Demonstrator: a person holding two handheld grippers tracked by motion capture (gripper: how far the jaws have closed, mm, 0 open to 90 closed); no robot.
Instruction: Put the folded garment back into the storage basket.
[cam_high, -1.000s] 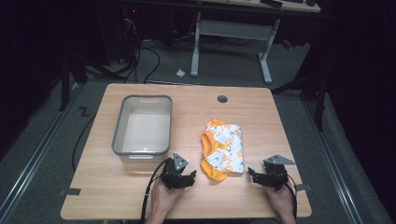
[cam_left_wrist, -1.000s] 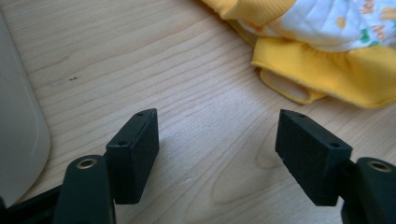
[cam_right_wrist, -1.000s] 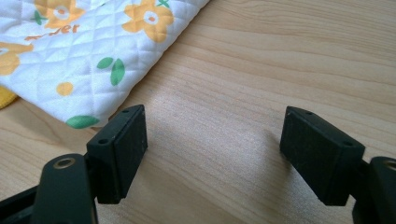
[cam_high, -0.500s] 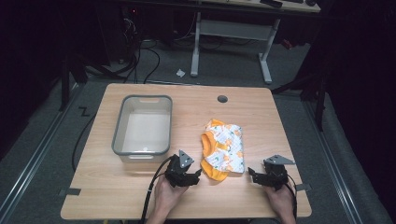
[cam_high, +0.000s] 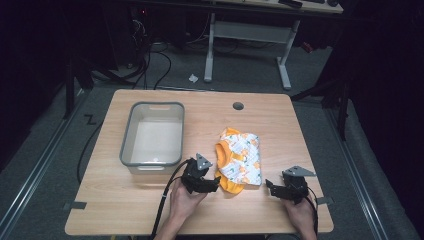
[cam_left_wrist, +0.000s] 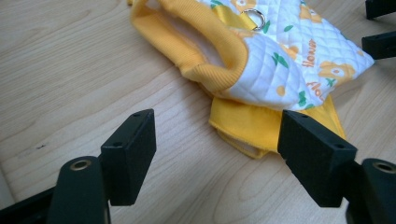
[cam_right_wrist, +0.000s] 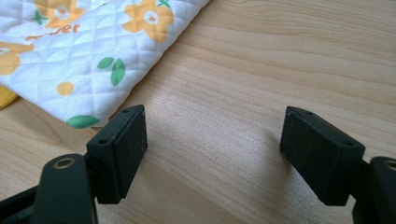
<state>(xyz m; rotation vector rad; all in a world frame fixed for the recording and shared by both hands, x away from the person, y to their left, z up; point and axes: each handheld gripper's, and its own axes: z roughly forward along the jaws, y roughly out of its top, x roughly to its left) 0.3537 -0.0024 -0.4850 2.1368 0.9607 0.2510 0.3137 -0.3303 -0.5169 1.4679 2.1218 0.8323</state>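
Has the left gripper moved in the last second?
Yes. The left gripper has slid right, away from the bin's near corner, up to the garment's edge.

Ahead of my left hand-held gripper (cam_left_wrist: 217, 154) I see quilted cloth, a garment (cam_left_wrist: 280, 56) with ribbed yellow knit trim and a small shiny metal ring (cam_left_wrist: 254, 17). The jaws look matt black plastic. Under them, the worktop (cam_right_wrist: 261, 70) is smooth, pale wood grain.

Dim lab or workshop: wooden table (cam_high: 150, 210), floor cables (cam_high: 150, 60), adjustable desk frame (cam_high: 250, 35) behind.
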